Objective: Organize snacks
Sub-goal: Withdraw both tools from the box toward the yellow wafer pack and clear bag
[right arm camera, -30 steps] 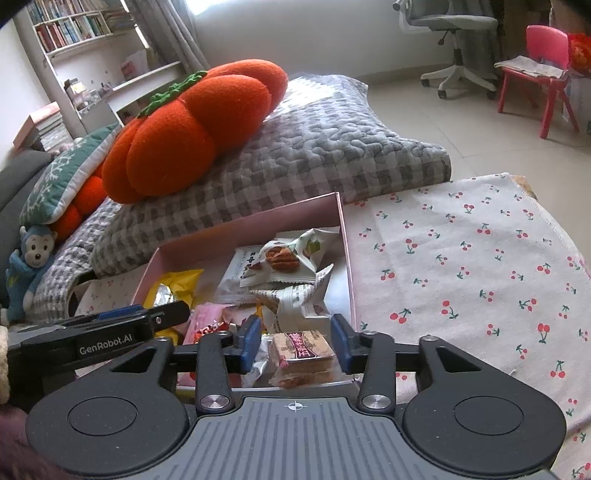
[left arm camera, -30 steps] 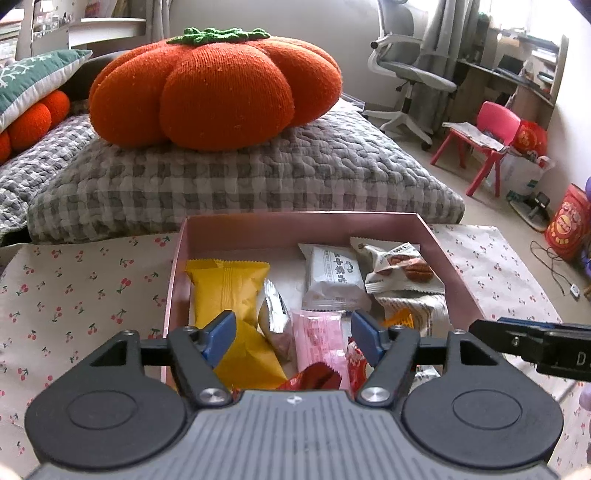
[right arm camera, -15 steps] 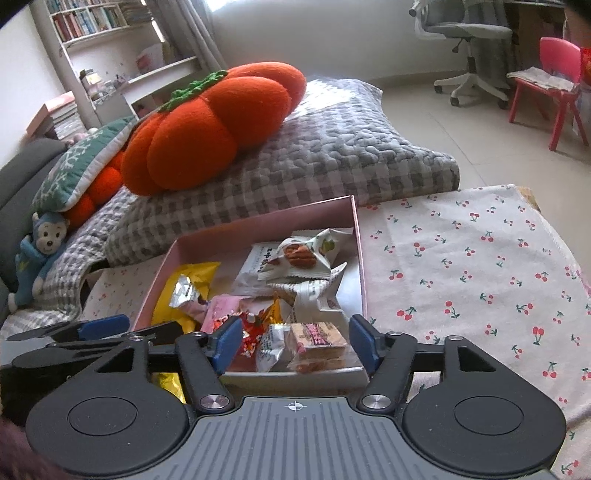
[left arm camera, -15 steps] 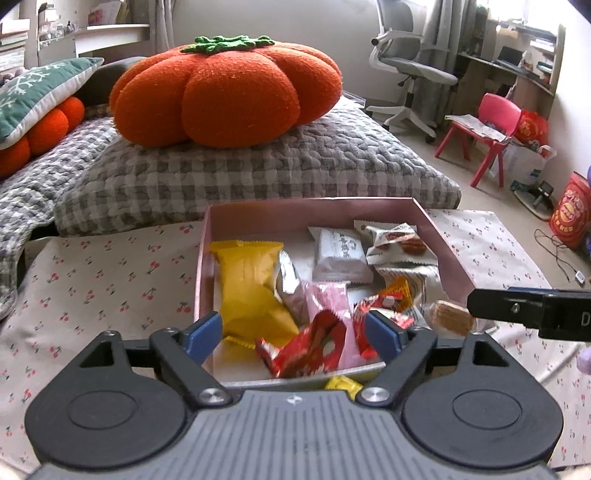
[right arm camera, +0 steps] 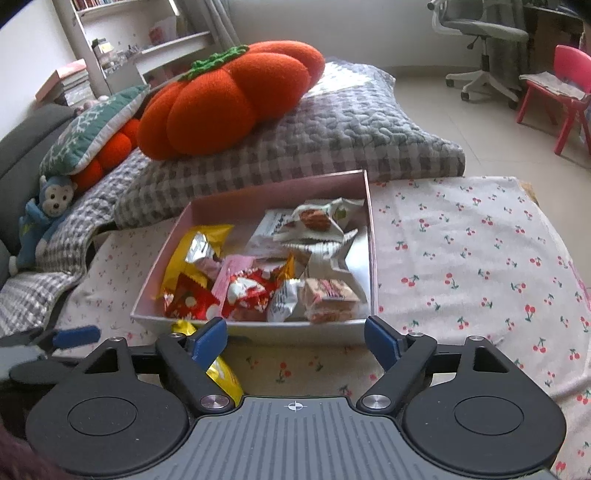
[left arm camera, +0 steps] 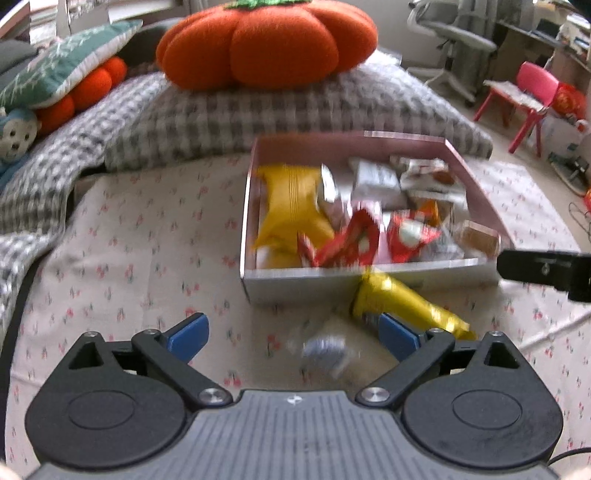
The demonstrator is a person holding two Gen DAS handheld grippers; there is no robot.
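A pink box on the cherry-print cloth holds several snack packets: a yellow one, red ones, white ones and a brown biscuit pack. In front of the box lie a yellow packet and a small silvery snack. My left gripper hangs over the cloth with its jaws opening; the silvery snack lies loose beneath them, untouched. My right gripper is just short of the box's front wall, jaws opening with nothing between them. The yellow packet shows under its left finger.
Behind the box, an orange pumpkin cushion sits on a grey checked quilt. A blue monkey toy lies at the far left. The cherry cloth stretches to the right. A red chair and an office chair stand on the floor beyond.
Both grippers have drawn back from over the box and spread their jaws. The right one let go of the biscuit pack, which lies in the box. The loose yellow and silvery snacks came into view.
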